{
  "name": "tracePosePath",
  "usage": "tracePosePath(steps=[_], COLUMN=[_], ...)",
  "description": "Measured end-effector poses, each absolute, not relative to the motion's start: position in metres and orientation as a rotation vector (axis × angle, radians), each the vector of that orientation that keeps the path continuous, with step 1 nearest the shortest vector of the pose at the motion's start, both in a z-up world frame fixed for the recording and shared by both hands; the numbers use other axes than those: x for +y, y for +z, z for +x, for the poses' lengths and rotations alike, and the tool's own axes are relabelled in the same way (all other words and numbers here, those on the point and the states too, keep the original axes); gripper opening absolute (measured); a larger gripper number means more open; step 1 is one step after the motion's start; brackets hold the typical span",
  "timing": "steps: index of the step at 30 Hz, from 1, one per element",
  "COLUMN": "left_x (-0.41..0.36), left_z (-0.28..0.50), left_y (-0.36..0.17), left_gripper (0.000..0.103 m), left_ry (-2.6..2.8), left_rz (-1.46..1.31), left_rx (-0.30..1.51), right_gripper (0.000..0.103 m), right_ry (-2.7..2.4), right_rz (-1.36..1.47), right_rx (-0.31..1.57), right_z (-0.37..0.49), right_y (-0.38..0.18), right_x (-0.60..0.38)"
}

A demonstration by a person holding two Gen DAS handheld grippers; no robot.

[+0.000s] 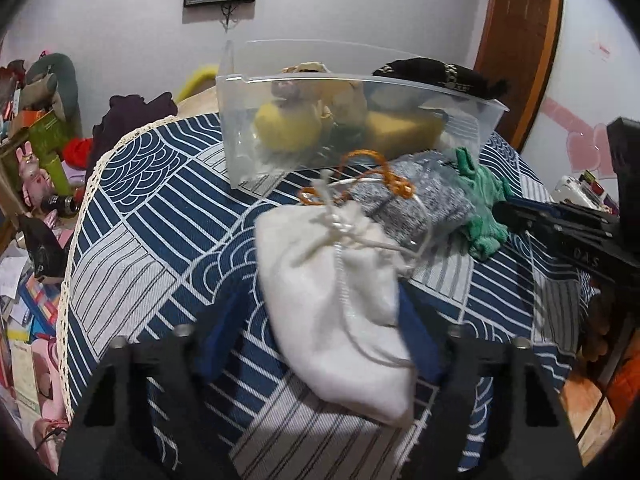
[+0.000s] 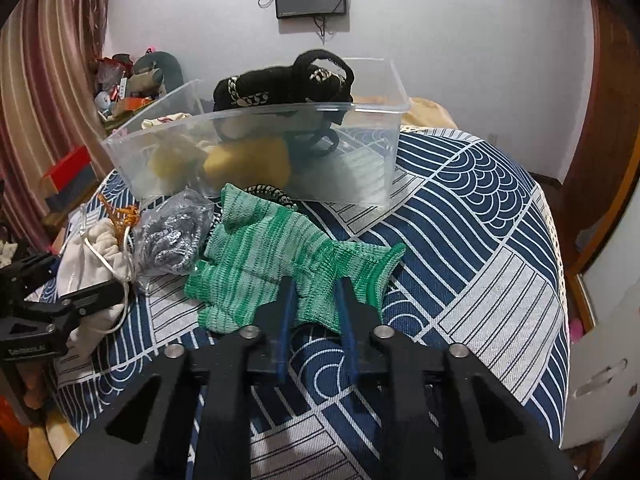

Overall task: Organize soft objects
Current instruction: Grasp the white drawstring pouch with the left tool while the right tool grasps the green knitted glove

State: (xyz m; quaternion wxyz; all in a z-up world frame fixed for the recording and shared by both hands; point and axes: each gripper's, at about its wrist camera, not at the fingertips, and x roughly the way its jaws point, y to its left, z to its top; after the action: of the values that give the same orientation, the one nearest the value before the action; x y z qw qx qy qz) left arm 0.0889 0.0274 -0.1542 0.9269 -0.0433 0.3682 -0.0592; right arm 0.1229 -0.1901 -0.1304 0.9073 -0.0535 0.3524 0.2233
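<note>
White pouch (image 1: 340,300): lay at the left of the pile on the patterned tablecloth (image 1: 152,240), between the 2 blue-padded fingers of the left gripper (image 1: 320,332); limp cloth, likely light, it would sag from any hold.
Left gripper: jaws stood wide on either side of the pouch; whether the pads pressed it was unclear, since the pouch was blurred.
Drawstring (image 1: 360,240): thin white cord, knotted at the pouch neck and trailing loose; the bunched neck looked the firmest place to pinch, and the cord could snag a neighbour.
Orange cord (image 1: 372,176): a thin twisted loop, lying against the pouch and the grey bundle; probably too slight to grip alone.
Grey knit bundle (image 2: 172,236): wrapped in clear film, just beside the pouch; the film was probably slippery.
Green knit glove (image 2: 280,264): flat on the cloth, soft and stretchy; its near edge sat between the fingers of the right gripper (image 2: 316,304).
Right gripper: jaws drawn narrow around a fold near the cuff.
Clear bin (image 2: 396,128): behind the pile, already holding yellow soft items and a black knit piece (image 2: 280,80) over its rim.
</note>
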Motion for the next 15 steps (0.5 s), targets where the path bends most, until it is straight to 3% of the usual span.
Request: tracePosePath(steps=[1, 7, 15], left_x=[0.026, 0.020, 0.038], left_z=[0.086, 0.075, 0.068], left_y=[-0.154, -0.148, -0.121], left_gripper=[0.045, 0.022, 0.020], left_ry=[-0.129, -0.144, -0.098], left_rz=[-0.082, -0.048, -0.070], left_rx=[0.754, 0.741, 0.644], right_gripper=[0.012, 0.009, 0.008], right_ry=[0.458, 0.467, 0.471], right_rz=[-0.110, -0.116, -0.125], right_rx=[0.722, 0.681, 0.610], right_z=[0.121, 0.114, 0.110], right_y=[-0.130, -0.121, -0.107], right_x=[-0.191, -0.192, -0.189])
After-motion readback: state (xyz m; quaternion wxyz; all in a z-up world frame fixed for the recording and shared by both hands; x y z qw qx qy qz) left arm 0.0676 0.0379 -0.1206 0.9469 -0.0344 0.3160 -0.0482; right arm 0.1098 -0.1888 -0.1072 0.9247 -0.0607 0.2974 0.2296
